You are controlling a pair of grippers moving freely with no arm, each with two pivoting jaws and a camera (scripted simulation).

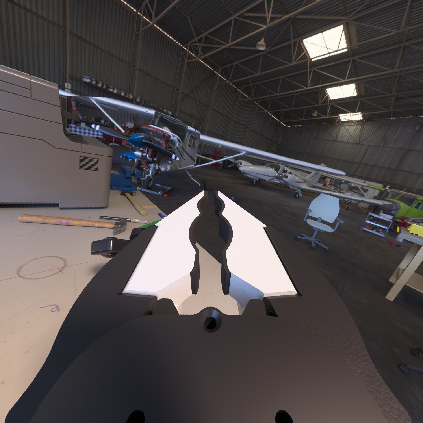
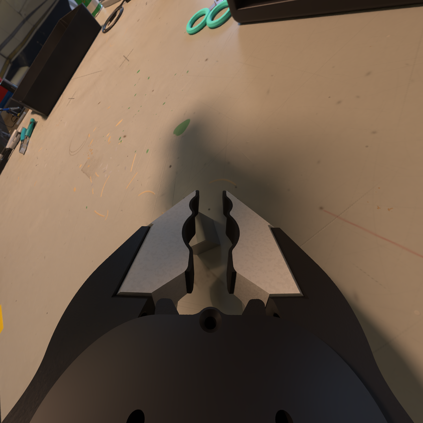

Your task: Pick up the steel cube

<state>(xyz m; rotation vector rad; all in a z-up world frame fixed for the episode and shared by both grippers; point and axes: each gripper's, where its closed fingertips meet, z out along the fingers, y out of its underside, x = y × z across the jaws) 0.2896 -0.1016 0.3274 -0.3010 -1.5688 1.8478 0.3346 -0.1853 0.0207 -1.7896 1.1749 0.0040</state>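
Note:
The steel cube [image 2: 204,235] is a small grey block between the fingers of my right gripper [image 2: 210,194], about halfway down their length. The jaws stand closed to the cube's width and hold it over the tan tabletop [image 2: 297,114]. The left finger hides part of the cube. I cannot tell whether it is off the surface. My left gripper [image 1: 210,193] is shut with only a thin slit between its fingers, empty, and points past the table's edge toward the hangar floor. The cube does not show in the left wrist view.
In the left wrist view a grey printer [image 1: 45,160], a hammer [image 1: 68,220], a black clamp piece [image 1: 107,246] and a blue vise [image 1: 123,178] are on the table. In the right wrist view there are a black box [image 2: 55,61], green scissor handles [image 2: 198,21] and a dark tray [image 2: 320,9].

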